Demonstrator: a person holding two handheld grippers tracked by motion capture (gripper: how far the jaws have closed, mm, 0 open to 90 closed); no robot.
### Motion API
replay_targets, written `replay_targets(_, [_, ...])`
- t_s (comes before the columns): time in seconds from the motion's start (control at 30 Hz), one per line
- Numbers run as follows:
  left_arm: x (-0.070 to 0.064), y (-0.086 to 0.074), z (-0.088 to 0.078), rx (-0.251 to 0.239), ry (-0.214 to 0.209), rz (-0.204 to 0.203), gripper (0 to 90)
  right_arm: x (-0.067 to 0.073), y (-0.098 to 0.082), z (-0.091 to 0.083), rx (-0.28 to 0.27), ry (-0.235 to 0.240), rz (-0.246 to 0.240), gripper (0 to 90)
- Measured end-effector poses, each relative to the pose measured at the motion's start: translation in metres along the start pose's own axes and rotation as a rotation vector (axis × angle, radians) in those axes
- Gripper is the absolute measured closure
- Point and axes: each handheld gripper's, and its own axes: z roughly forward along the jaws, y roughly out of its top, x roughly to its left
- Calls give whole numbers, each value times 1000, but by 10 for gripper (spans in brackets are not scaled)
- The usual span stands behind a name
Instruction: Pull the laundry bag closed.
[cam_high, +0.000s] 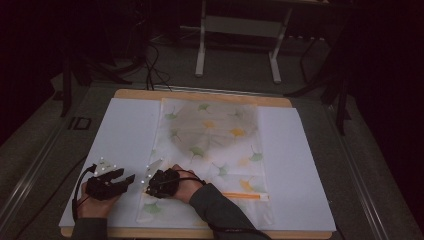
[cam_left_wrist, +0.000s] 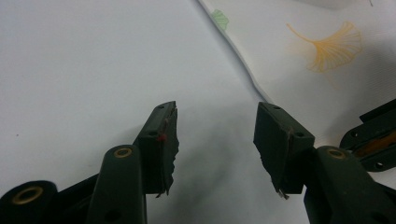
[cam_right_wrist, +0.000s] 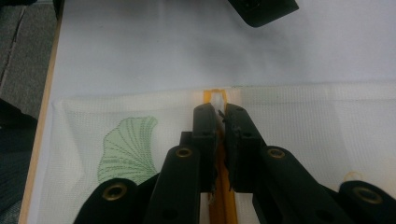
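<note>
A white mesh bag (cam_high: 210, 135) printed with green and orange ginkgo leaves lies flat on a white sheet (cam_high: 125, 130). An orange zipper (cam_high: 245, 196) runs along its near edge. My right gripper (cam_high: 148, 185) points left over the bag's near left corner. In the right gripper view, my right gripper (cam_right_wrist: 221, 112) is shut on the small white zipper pull (cam_right_wrist: 217, 99) at the end of the orange zipper (cam_right_wrist: 219, 205). My left gripper (cam_high: 127, 176) rests just left of the bag. In the left gripper view, my left gripper (cam_left_wrist: 215, 135) stands open over the bare sheet, beside the bag's edge (cam_left_wrist: 243, 60).
The sheet covers a wooden table (cam_high: 200, 94) whose edges show at the back and front. Bare sheet lies left and right of the bag. A white table frame (cam_high: 240, 30) and cables (cam_high: 155, 65) stand on the dark floor beyond.
</note>
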Motion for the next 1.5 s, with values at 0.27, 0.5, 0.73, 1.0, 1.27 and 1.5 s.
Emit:
replay_targets(0.27, [-1,0,-1,5,-21,-4,494,0,-1,-3,1,0,-4,837])
replay_targets(0.5, [-4,-1,-8,3,-51,-5,497,1,0,-6,-1,-7,-15,838])
replay_targets(0.73, [-7,-2,-13,2,-86,-26,500,1,-1,-10,1,-16,-22,839])
replay_targets(1.0, [-15,-2,-16,17,-126,-19,503,1,-2,-13,2,-21,-23,839])
replay_targets(1.27, [-20,-3,-20,42,-209,-35,506,0,-2,-15,8,-23,-27,839])
replay_targets(1.5, [-29,-3,-17,79,-262,-33,506,1,-2,-16,11,-26,-32,839])
